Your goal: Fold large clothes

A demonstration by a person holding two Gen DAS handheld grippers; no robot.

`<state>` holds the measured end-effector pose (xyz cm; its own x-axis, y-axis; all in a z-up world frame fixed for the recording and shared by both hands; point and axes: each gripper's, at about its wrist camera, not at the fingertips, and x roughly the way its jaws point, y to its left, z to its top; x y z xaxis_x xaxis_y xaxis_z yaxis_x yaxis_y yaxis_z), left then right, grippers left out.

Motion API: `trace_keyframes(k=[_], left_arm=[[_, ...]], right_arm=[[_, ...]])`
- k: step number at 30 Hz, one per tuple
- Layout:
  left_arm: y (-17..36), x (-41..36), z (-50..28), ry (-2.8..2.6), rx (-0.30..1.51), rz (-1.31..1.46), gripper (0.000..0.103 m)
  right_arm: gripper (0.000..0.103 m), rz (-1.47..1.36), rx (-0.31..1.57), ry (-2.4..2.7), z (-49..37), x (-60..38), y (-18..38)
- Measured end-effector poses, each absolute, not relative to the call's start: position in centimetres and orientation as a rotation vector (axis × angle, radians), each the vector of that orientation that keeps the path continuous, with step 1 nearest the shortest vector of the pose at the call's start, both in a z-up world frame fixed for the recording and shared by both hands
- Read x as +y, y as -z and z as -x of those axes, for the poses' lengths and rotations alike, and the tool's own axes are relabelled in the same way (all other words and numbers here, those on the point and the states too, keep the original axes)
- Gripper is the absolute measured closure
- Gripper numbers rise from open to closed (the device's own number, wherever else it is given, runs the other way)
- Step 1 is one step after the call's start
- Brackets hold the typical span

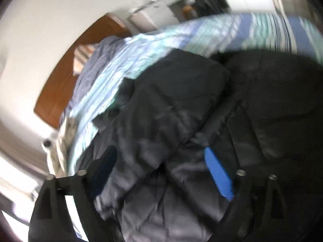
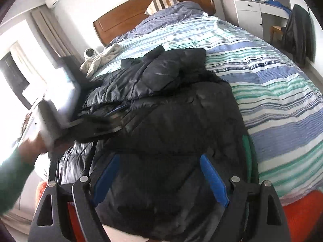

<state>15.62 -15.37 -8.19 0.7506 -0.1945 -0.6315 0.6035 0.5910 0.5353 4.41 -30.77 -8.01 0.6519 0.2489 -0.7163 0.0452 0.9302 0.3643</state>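
- I see the black puffer jacket lying bunched on the striped bedspread, on the side of the bed away from the white cabinet and well short of the wooden headboard.
- My right gripper hangs over the jacket's near end, at the foot of the bed; its blue pads stand wide apart and press on nothing, so it is released.
- My left gripper is blurred in its own view, over the jacket's crumpled quilted folds; its fingers are spread with cloth lying below them, not pinched. I read it as released.
- From the right wrist view, the left gripper shows as a dark smear at the jacket's edge, on the window side of the bed, held by a hand in a green sleeve.
- A pale cloth lies crumpled on the bedspread between the jacket and the headboard.
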Motion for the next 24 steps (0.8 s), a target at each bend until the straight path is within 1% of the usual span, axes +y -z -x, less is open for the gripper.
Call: trace_keyframes(k=[3, 8, 12, 13, 14, 15, 16, 17, 18, 20, 24], left_arm=[[6.2, -11.1, -14.7, 0.448, 0.585, -0.696, 0.008], [4.7, -4.9, -12.0, 0.333, 0.622, -0.560, 0.008], [5.4, -0.4, -12.0, 0.247, 0.656, -0.503, 0.008], [5.7, 0.6, -11.9, 0.217, 0.668, -0.491, 0.008], [6.0, 1.3, -11.9, 0.197, 0.676, -0.482, 0.008], [6.1, 2.1, -11.9, 0.175, 0.687, -0.468, 0.008], [6.3, 2.8, -11.9, 0.160, 0.697, -0.449, 0.008], [6.5, 2.7, -12.2, 0.154, 0.706, -0.430, 0.008], [6.7, 3.1, -12.4, 0.153, 0.720, -0.401, 0.008], [7.0, 3.6, -13.1, 0.158, 0.751, -0.340, 0.008], [7.2, 3.5, -15.3, 0.169, 0.795, -0.218, 0.008]], right_arm=[[0.019, -0.444, 0.802, -0.152, -7.4, -32.2, 7.1], [0.019, -0.549, 0.819, -0.159, -16.1, -33.5, 8.5], [0.019, -0.614, 0.950, -0.128, -23.3, -32.8, 12.4], [0.033, -0.644, 0.962, -0.161, -24.2, -32.5, 12.8], [0.065, -0.620, 0.962, -0.153, -24.6, -32.1, 12.3], [0.069, -0.574, 0.938, -0.147, -24.8, -31.9, 11.2], [0.076, -0.518, 0.881, -0.149, -24.8, -31.7, 9.4], [0.080, -0.488, 0.843, -0.145, -24.9, -31.8, 8.3], [0.080, -0.454, 0.795, -0.117, -25.0, -32.3, 6.5], [0.080, -0.438, 0.763, -0.076, -26.1, -33.5, 5.4], [0.080, -0.297, 0.793, -0.013, -29.2, -33.7, 6.6]])
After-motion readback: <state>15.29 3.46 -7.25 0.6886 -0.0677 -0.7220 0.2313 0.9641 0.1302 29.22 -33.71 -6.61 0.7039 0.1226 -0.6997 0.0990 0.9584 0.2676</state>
